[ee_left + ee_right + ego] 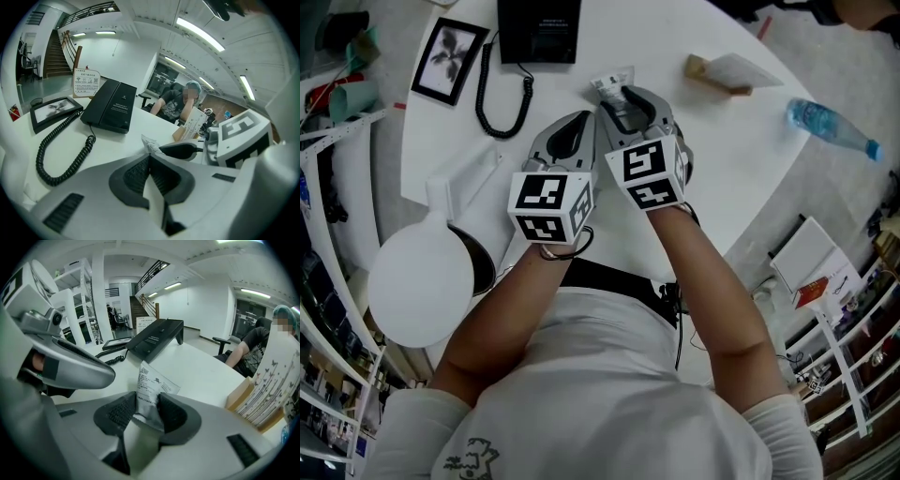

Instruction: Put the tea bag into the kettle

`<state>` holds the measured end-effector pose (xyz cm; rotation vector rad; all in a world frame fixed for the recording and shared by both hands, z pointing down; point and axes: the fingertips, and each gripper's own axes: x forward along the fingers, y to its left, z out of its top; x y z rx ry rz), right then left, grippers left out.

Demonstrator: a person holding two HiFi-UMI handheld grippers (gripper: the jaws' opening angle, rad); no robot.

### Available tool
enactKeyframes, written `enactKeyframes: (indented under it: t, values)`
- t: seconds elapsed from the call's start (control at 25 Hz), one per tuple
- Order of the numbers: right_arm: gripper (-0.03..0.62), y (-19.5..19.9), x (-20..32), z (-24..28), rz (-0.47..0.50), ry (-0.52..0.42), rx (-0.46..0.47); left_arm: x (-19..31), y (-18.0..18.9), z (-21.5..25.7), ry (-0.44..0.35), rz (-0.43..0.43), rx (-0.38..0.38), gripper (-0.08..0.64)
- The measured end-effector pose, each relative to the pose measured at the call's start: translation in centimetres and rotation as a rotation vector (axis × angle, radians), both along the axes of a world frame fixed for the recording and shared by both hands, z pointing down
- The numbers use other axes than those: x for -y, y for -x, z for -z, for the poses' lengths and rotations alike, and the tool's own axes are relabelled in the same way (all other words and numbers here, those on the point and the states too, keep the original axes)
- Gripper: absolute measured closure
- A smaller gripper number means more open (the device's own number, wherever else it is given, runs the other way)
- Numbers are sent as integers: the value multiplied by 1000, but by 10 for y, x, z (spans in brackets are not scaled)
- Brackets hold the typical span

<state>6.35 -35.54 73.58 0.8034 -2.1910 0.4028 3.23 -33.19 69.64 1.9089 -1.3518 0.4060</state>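
Right claw point(146, 400) was partway closed, pads pinching bottom edge of tea bag point(151, 380), rest of sachet sticking up past tips. Left claw point(148, 158) was closed, tips right at sachet corner, couldn't tell if it actually bit. Sachet looked unopened. Worry: two claws tugging thin wrapper, so it slips out of right pads or rips crooked, and bag drops on table point(201, 366) below. White round thing point(420, 281) sat back toward me, left of left claw. Maybe kettle, not sure.
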Motion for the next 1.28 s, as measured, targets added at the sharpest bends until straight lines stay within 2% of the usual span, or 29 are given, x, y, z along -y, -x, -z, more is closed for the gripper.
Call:
enactKeyframes:
  t: [0.16,0.32,0.64,0.96,1.28]
  values:
    - [471,3,-8,1,-19,11,12,-5,-4,4,-4,-9,-11,551]
    - [483,5,-15,3,-68,32,49,-16,-4,1,13,-6,-19,552]
    - [491,-1,-34,22,-129,64,119,-32,-5,11,-9,-15,-10,551]
    - [492,-9,-51,68,-159,3,142,-38,-13,51,-81,-40,-13,551]
    - [492,-30,-65,151,-236,-97,191,-46,-32,121,-186,-100,-32,551]
